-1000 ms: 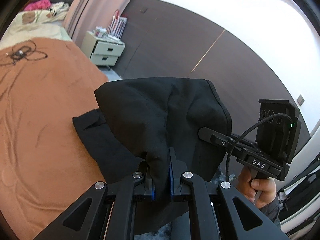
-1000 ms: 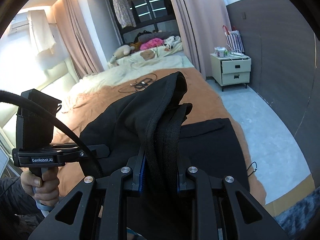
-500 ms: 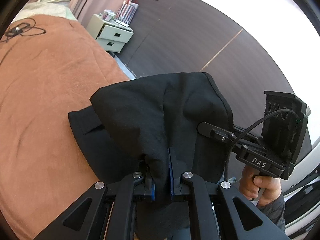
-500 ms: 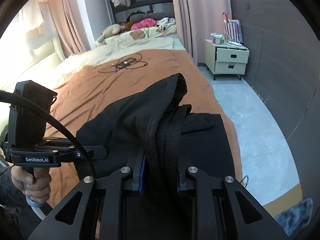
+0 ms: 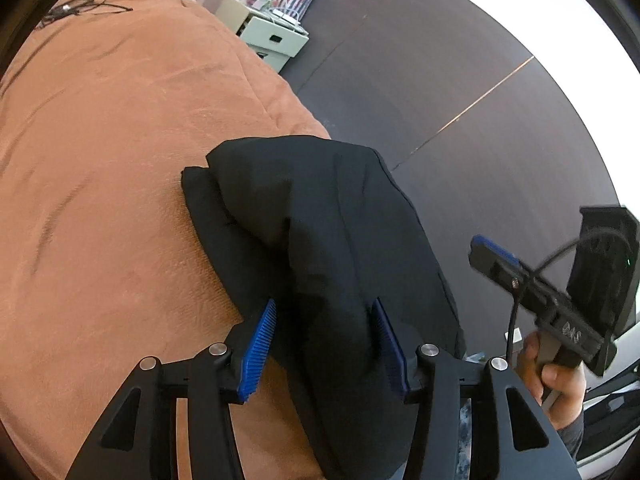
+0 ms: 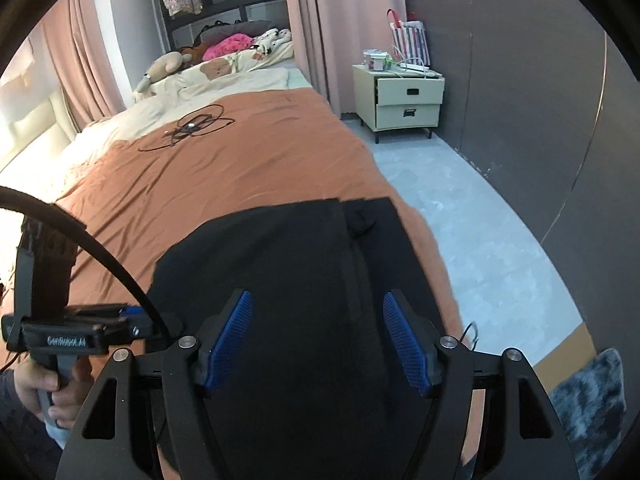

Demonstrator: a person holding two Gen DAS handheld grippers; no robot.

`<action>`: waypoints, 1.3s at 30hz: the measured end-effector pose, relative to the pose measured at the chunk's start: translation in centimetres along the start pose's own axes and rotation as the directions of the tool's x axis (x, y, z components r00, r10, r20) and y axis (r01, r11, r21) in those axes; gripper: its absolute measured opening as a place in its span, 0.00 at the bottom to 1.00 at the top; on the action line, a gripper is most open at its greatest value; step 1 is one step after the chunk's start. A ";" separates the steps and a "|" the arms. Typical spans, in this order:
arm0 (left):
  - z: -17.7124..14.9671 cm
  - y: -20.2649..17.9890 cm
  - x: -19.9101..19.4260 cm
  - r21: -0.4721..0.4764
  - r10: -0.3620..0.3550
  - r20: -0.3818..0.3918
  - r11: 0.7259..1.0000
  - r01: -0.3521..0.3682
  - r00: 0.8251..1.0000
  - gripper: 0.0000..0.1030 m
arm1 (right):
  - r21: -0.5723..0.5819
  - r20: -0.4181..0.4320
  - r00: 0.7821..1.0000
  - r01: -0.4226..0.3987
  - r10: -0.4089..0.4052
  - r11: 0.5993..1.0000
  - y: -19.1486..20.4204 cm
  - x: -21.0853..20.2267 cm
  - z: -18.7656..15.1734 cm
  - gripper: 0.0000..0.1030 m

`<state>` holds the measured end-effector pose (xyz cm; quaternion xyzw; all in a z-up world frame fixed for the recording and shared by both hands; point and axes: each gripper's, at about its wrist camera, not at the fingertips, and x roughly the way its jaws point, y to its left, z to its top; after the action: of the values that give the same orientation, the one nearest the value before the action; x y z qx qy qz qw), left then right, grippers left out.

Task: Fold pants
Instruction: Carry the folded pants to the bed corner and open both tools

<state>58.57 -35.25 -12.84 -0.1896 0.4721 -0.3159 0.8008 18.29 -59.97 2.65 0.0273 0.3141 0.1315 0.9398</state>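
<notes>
Black pants (image 6: 288, 280) on orange bedspread (image 6: 248, 168), both grippers' fingers (image 5: 260, 336) just released, nightstand (image 6: 404, 100) beyond.

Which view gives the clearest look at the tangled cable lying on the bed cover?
The right wrist view: the black cable lies in full sight on the orange bed cover, its loops easy to trace. In the left wrist view the cable is squeezed against the top left edge, warped and partly cut off.

Both grippers let go

The left gripper (image 5: 324, 338) and right gripper (image 6: 316, 338) had just been opening, jaws spread wide, cloth loose between them, both angled downward.
</notes>
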 end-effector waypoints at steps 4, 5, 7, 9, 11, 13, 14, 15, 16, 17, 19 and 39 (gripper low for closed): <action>-0.6 -0.3 -0.8 0.000 -0.003 -0.016 1.000 0.003 1.000 0.50 | 0.014 0.020 0.999 -0.037 0.036 0.999 0.6 -2.5 -2.4 0.63; -0.9 -0.5 -0.8 0.003 -0.006 -0.022 1.000 0.006 1.000 0.50 | 0.013 0.023 0.999 -0.045 0.045 0.999 0.5 -2.7 -3.0 0.59; -1.7 -0.8 -0.9 0.019 0.010 -0.029 1.000 -0.009 1.000 0.41 | 0.016 0.016 0.998 -0.061 0.061 0.998 -0.3 -2.6 -4.3 0.55; -2.4 -1.0 -0.9 0.016 -0.001 -0.045 1.000 0.001 0.999 0.33 | 0.026 0.002 0.998 -0.069 0.069 0.997 -0.8 -2.6 -5.3 0.53; -3.2 -1.0 -0.9 0.001 0.002 -0.061 1.000 -0.002 0.998 0.33 | 0.047 -0.009 0.998 -0.066 0.067 0.997 -1.4 -2.6 -6.5 0.53; -3.9 -1.3 -0.9 0.013 0.016 -0.073 1.000 -0.015 0.997 0.33 | 0.066 -0.025 0.998 -0.062 0.064 0.996 -2.0 -2.5 -7.3 0.53; -4.4 -1.6 -0.9 0.022 0.021 -0.089 1.000 -0.019 0.996 0.33 | 0.075 -0.036 0.998 -0.053 0.056 0.996 -2.3 -2.5 -7.9 0.53; -4.6 -1.7 -0.8 0.028 0.028 -0.098 0.999 -0.025 0.995 0.33 | 0.079 -0.046 0.998 -0.041 0.045 0.996 -2.3 -2.7 -7.9 0.53; -5.1 -1.8 -0.9 0.037 0.038 -0.108 0.999 -0.034 0.993 0.33 | 0.089 -0.062 0.998 -0.021 0.027 0.996 -2.7 -2.8 -8.2 0.53; -5.5 -2.0 -1.1 0.047 0.051 -0.120 0.998 -0.045 0.991 0.33 | 0.097 -0.072 0.997 -0.015 0.022 0.995 -3.0 -3.0 -8.7 0.53; -6.1 -2.2 -1.7 0.054 0.067 -0.124 0.997 -0.061 0.990 0.33 | 0.119 -0.096 0.995 -0.006 0.018 0.993 -3.7 -3.8 -9.6 0.53; -9.0 -5.8 -16.0 0.176 0.180 0.044 0.967 -0.185 0.983 0.60 | 0.194 -0.008 1.000 0.016 -0.015 0.981 -4.1 -17.8 -8.8 0.62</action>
<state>43.15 -28.59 -3.52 -0.0766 0.4461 -0.2796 0.8467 0.30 -68.93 5.45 0.1158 0.3288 0.0931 0.9326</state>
